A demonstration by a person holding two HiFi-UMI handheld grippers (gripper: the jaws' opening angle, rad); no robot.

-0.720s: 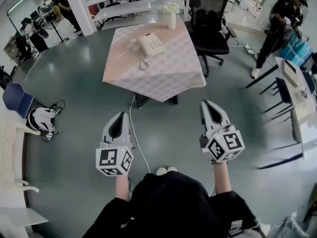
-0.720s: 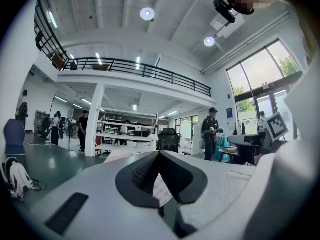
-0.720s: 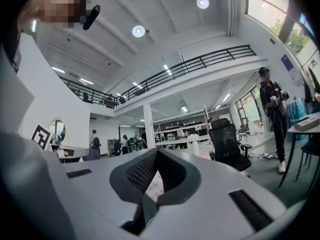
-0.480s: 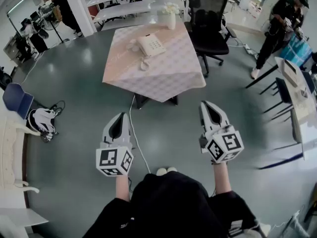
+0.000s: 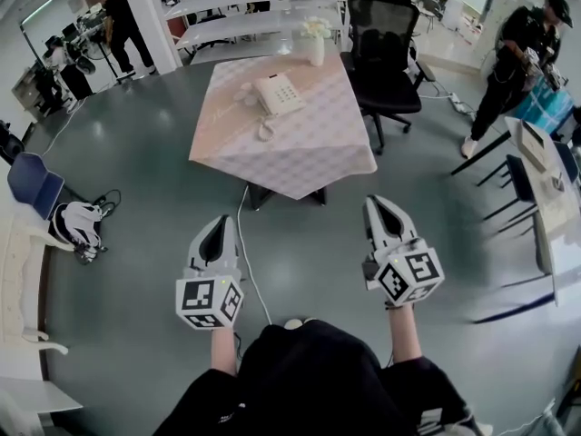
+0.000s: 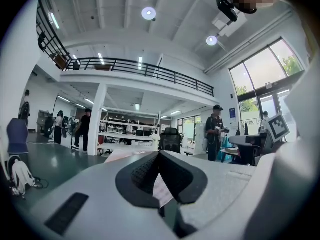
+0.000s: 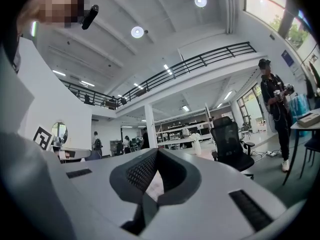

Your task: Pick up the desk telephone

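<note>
Well apart: desk telephone on table, closed claws

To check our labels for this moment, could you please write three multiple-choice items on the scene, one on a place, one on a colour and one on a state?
1. Where does the desk telephone stand?
A) on the floor
B) on the table with the checked cloth
C) on the office chair

2. What colour is the telephone?
A) black
B) red
C) white

3. How do the left gripper and the right gripper stand?
A) both shut and empty
B) both wide open
C) one shut on the telephone

Answers:
1 B: the head view shows it resting on the checked cloth, ahead of both grippers.
2 C: its whole casing looks white.
3 A: each gripper view shows the jaws together with nothing held between them.
</note>
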